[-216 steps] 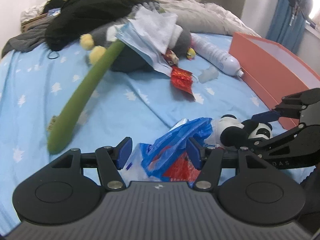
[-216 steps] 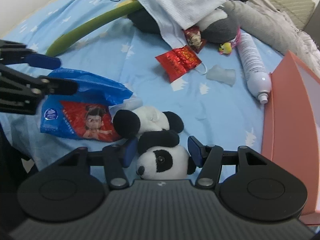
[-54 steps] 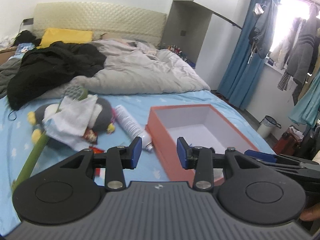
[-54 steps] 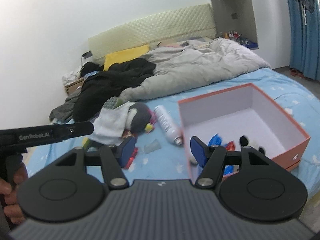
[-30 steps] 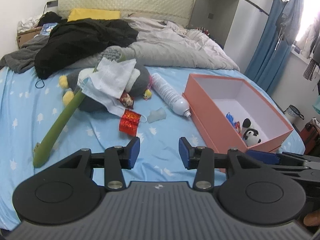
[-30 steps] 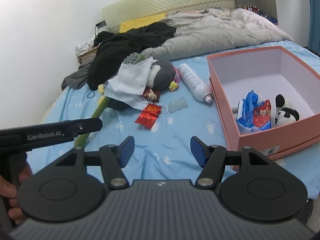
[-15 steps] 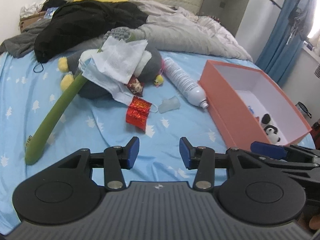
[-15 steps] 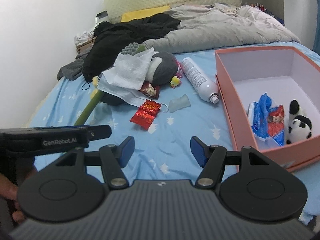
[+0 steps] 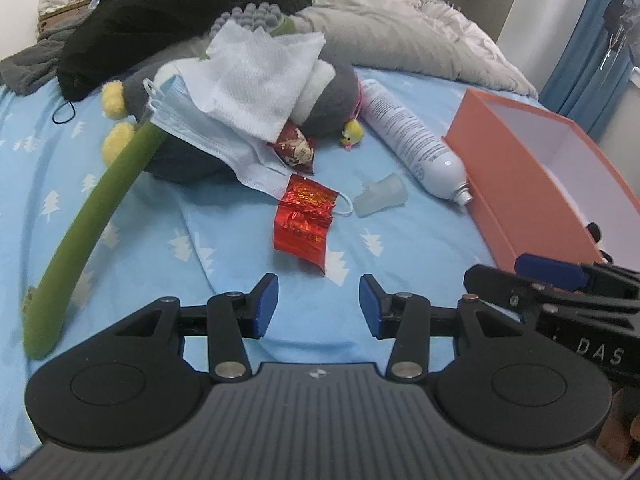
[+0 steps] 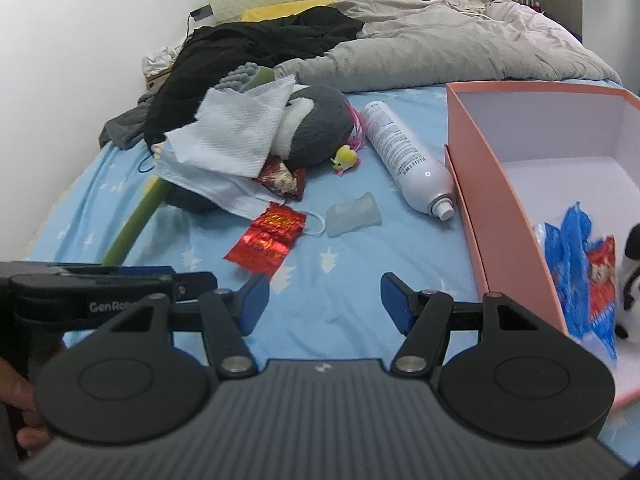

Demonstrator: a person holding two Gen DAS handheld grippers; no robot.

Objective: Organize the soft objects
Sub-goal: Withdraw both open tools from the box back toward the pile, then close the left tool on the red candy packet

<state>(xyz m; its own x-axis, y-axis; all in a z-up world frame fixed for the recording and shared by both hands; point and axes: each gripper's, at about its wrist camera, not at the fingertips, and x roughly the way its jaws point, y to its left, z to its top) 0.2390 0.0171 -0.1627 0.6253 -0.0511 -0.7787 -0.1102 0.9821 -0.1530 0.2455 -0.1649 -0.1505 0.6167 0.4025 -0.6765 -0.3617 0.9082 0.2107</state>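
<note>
The panda toy [image 10: 630, 280] and blue packet [image 10: 576, 264] are seen lying inside the orange box [image 10: 500, 184] at right, while the left gripper [image 9: 316, 304] and right gripper [image 10: 324, 300], jaws apart and empty, have been lowered nearer the red wrapper [image 9: 304, 220] than half a second ago.

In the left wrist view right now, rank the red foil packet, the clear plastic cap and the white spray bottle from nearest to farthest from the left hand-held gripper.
1. Red foil packet: straight ahead of the open left hand-held gripper, on the blue sheet.
2. Clear plastic cap: ahead, slightly right.
3. White spray bottle: farther right, lying beside the orange box.
</note>
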